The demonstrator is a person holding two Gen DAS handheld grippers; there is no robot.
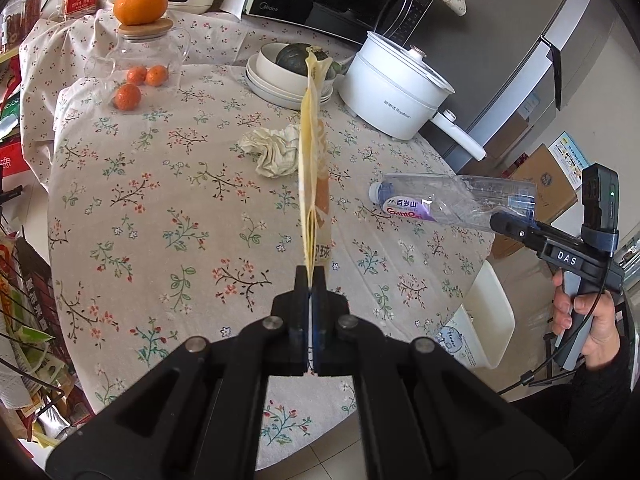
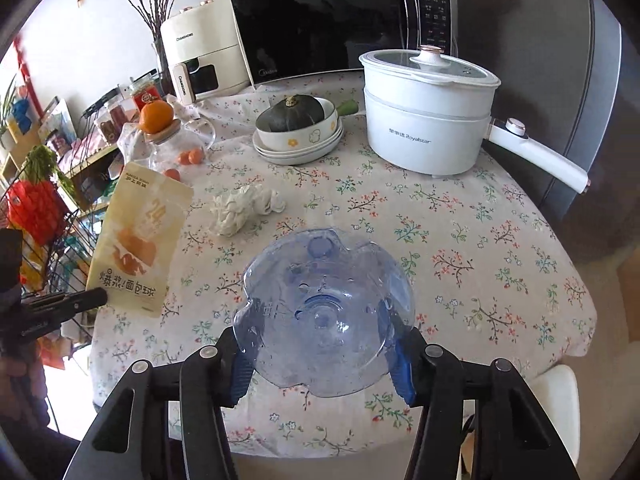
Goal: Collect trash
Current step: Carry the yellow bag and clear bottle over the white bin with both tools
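Left gripper clamped on flat yellow snack pouch; right gripper gripping crushed clear plastic bottle. Both lifted; next, probably binning. Crumpled white tissue remaining.

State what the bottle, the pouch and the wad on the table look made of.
Bottle: clear thin plastic, bluish; see-through, dented walls.
Pouch: probably glossy printed plastic film; flat and sheeny.
Wad: likely tissue paper; white, matte, crumpled.

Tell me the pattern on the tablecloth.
The tablecloth is pale with small floral sprigs, clearest in the right wrist view.
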